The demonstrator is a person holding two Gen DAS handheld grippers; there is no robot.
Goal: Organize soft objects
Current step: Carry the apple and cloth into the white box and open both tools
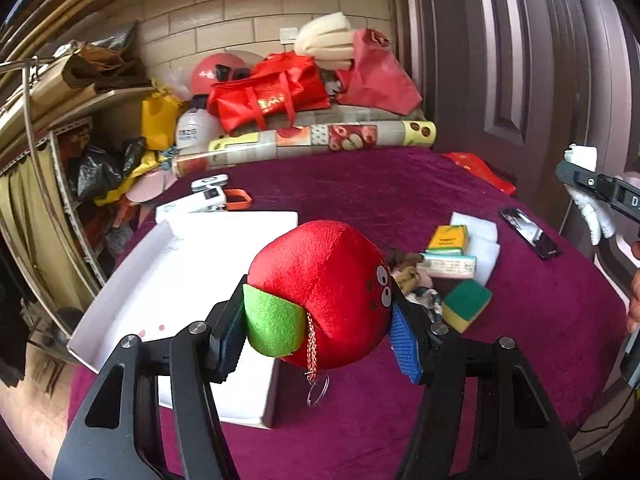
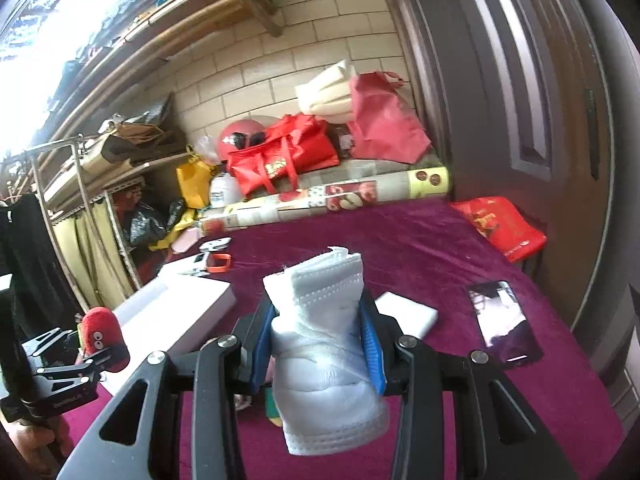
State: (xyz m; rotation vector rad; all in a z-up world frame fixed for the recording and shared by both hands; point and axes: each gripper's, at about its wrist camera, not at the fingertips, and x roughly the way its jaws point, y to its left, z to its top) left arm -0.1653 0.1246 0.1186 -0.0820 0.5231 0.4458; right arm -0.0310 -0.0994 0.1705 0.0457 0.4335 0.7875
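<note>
Magenta velvet tablecloth (image 1: pixel 400 200) covers my work surface, with a tiled wall, red bags and a brown door behind.

Item one: my left gripper (image 1: pixel 318 322), fingers clamped on a red plush apple (image 1: pixel 324 288) with a green felt leaf, lifted above the near edge of a white shallow box (image 1: pixel 132 256).

Item two: my right gripper (image 2: pixel 320 340), fingers clenched tight on a folded white mask (image 2: pixel 328 344), raised over the cloth.

Loose stock on the cloth: yellow-green sponge (image 1: pixel 466 304), tissue packets (image 1: pixel 448 254), white foam pads (image 1: pixel 484 246), a brown plush scrap (image 1: pixel 406 268), black phone (image 1: pixel 530 234).
</note>
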